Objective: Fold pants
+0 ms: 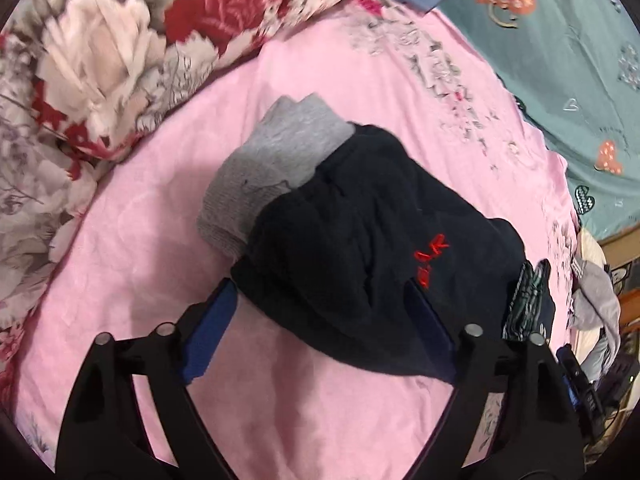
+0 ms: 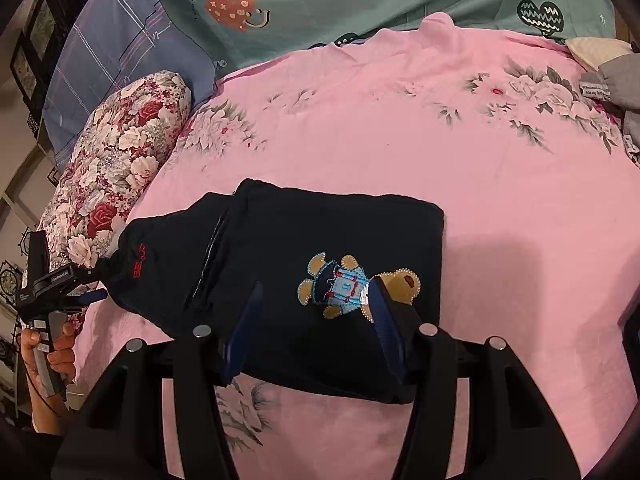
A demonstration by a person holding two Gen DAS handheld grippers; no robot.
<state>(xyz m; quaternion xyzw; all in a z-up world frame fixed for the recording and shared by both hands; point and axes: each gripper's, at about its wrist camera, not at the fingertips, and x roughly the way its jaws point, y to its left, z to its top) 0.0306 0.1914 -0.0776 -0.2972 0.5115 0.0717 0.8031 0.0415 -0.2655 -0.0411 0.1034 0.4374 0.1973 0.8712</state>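
A: Pants, dark navy, lie folded into a thick block on the pink bed sheet, near its front edge.

B: Any markings?

A: A stitched teddy bear patch in a blue outfit sits on the top layer, and red embroidered lettering runs along the bundled end toward the floral pillow. From the left wrist view the pants bulge unevenly, with a grey garment poking out from under their far side.

B: And the tools?

A: The right hand-held gripper hangs over the block with its blue fingers spread, one finger crossing the bear's head. The left hand-held gripper is spread too, its fingers on either side of the near edge of the pants, pinching nothing.
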